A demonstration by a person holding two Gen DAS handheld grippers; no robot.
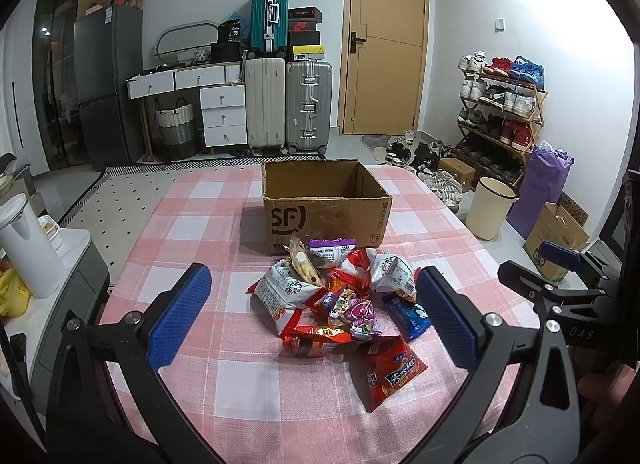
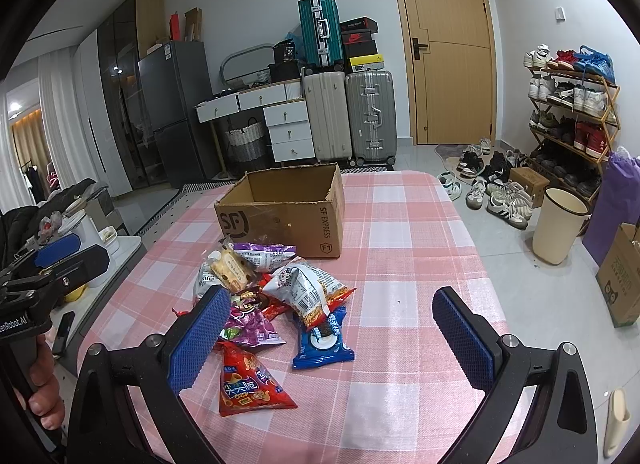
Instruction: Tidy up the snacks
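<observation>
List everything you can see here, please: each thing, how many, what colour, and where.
Cardboard box: one, brown, open, on the table behind the snacks.
Snack packets: a pile, mostly red, white, purple and blue, mid-table.
Tablecloth: one, pink-and-white check, covering the table.
Suitcases: three, teal, cream and silver, by the far wall.
Door: one, tan, closed.
Shoe rack: one, wooden, full, right of the door.
Bin: one, cream, on the floor.
Left tongs: black with blue pads, open.
Right tongs: same, open.

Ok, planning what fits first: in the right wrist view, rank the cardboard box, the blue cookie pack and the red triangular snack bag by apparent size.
1. Cardboard box, clearly largest.
2. Red triangular snack bag and blue cookie pack look alike; the red bag lies nearer the camera, so no ranking.
</observation>
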